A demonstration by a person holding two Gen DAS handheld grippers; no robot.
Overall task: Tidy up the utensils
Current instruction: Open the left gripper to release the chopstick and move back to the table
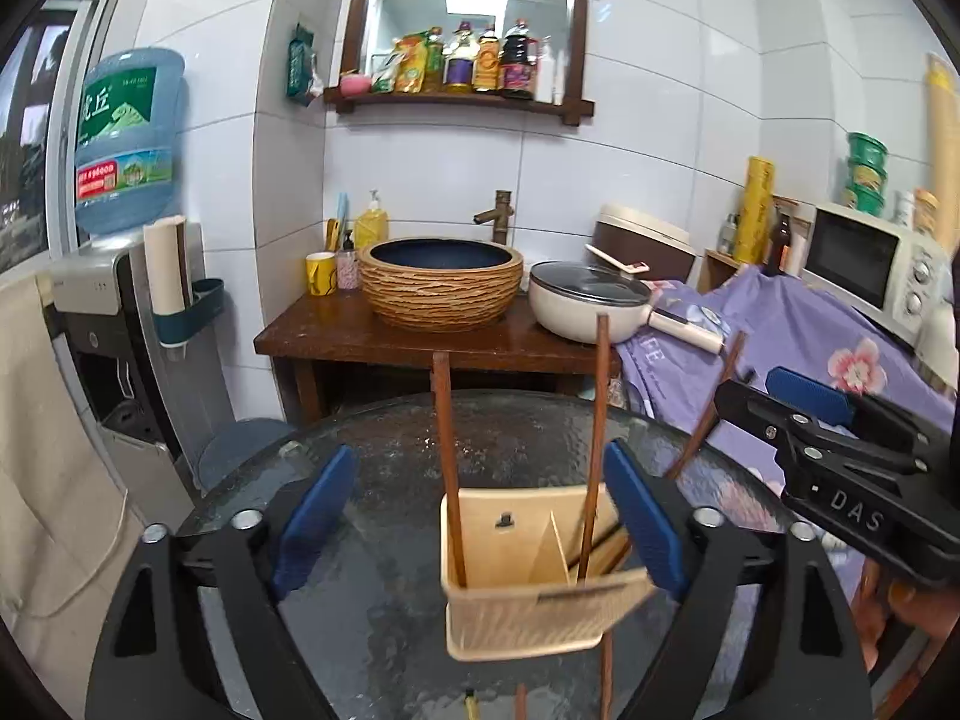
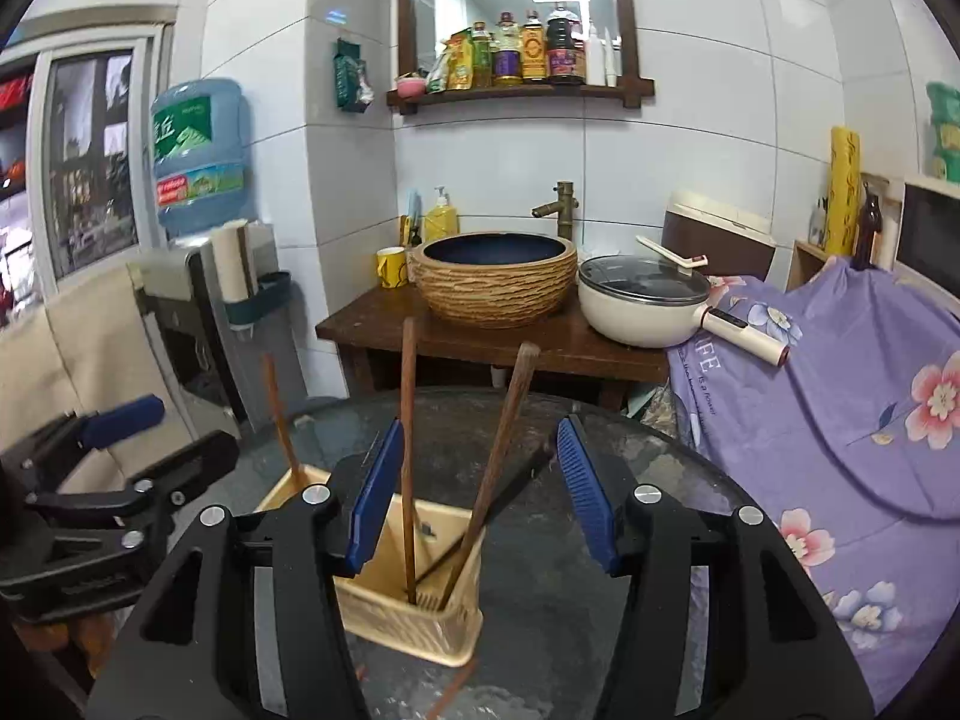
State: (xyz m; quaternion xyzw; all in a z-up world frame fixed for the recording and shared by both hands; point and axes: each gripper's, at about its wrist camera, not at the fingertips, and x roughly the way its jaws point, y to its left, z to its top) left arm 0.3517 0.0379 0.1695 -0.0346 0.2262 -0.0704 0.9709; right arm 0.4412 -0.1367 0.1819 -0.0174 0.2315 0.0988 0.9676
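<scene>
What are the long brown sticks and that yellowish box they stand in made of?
The chopsticks look like dark wood: matte brown, with grain. The utensil holder looks like pale plastic, maybe bamboo; its front has a moulded woven pattern.

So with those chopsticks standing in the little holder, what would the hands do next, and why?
Probably draw both grippers back and up. The left gripper and right gripper both have open jaws gripping nothing, and the chopsticks already stand in the beige holder. More sticks seem to lie on the glass table just below it.

White tiled wall (image 1: 630, 150), wood-framed mirror (image 1: 474, 30), basin (image 1: 441, 282), w/ microwave (image 1: 864, 264).
</scene>
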